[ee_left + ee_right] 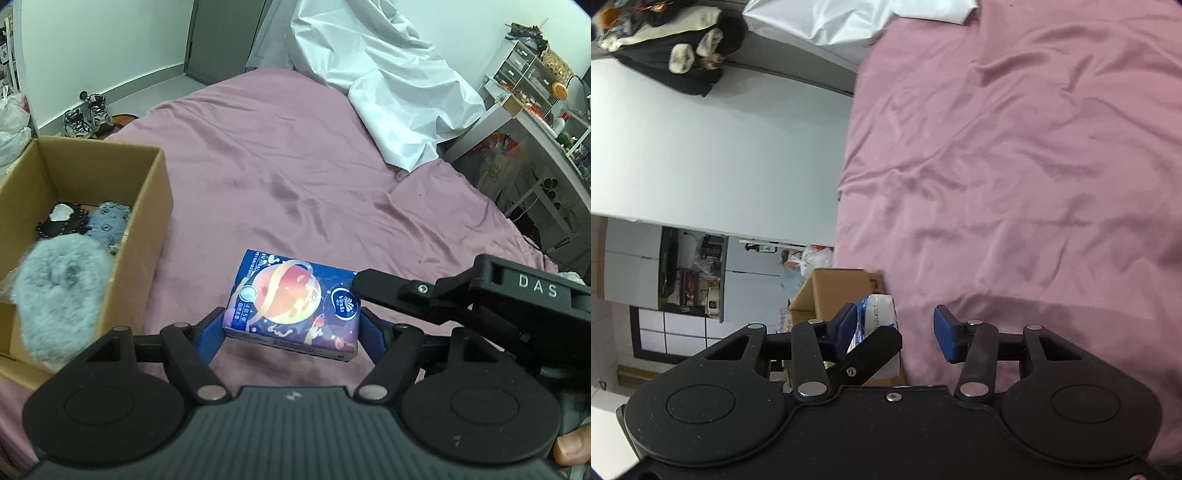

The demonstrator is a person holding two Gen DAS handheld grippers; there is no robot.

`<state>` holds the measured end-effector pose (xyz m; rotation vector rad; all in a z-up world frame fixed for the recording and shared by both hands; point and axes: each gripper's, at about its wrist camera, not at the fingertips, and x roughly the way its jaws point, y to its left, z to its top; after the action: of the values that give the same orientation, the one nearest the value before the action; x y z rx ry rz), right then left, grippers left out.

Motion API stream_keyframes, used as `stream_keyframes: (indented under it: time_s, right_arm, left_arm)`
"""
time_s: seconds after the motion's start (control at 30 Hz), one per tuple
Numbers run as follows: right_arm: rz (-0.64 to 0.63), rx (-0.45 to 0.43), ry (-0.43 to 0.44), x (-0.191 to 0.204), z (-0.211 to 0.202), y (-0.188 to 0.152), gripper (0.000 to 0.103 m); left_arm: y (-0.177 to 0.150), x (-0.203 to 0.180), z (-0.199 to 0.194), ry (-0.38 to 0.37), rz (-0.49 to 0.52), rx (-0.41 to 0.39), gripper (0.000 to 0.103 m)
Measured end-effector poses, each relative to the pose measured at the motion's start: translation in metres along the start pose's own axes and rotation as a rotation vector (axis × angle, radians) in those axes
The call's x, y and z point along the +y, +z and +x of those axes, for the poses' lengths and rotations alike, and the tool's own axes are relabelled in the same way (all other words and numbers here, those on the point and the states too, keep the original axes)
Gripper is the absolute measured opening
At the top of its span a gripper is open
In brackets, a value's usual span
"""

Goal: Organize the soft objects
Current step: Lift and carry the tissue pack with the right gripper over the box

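Carrying step: left gripper [291, 325] clamps the tissue pack [293, 304] at lower centre, above the bed [295, 166]; right gripper [897, 334] half-open, empty. Next (judged): swing left over the box [147, 206], then release.

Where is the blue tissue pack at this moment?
In the left wrist view the tissue pack is clamped in the left gripper, above the pink bedsheet, just right of the cardboard box.

Black claws [291, 325], blue pads [945, 334], "DAS" marking.
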<state>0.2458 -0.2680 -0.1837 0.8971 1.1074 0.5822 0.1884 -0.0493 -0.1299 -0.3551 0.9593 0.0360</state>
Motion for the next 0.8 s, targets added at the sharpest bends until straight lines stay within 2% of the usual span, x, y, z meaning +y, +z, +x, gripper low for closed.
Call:
stream_keyframes:
  time_s: [0.1, 0.17, 0.4, 0.6, 0.8]
  right_arm:
    - [-0.012, 0.006, 0.021, 0.008, -0.001, -0.007, 0.041]
    - [-0.022, 0.011, 0.038, 0.013, -0.002, -0.012, 0.034]
    - [-0.042, 0.04, 0.078, 0.027, 0.0, -0.03, 0.022]
    - [-0.075, 0.056, 0.086, 0.045, 0.012, -0.047, 0.019]
    - [-0.104, 0.05, 0.117, 0.07, 0.021, -0.057, 0.019]
  left_arm:
    - [-0.001, 0.004, -0.012, -0.011, 0.011, -0.009, 0.074]
    - [-0.002, 0.009, -0.019, -0.018, 0.015, -0.007, 0.074]
    - [-0.009, 0.024, -0.04, -0.017, 0.024, -0.001, 0.074]
    - [-0.009, 0.045, -0.054, -0.01, -0.007, -0.002, 0.074]
    - [0.0, 0.066, -0.076, -0.01, -0.022, -0.043, 0.074]
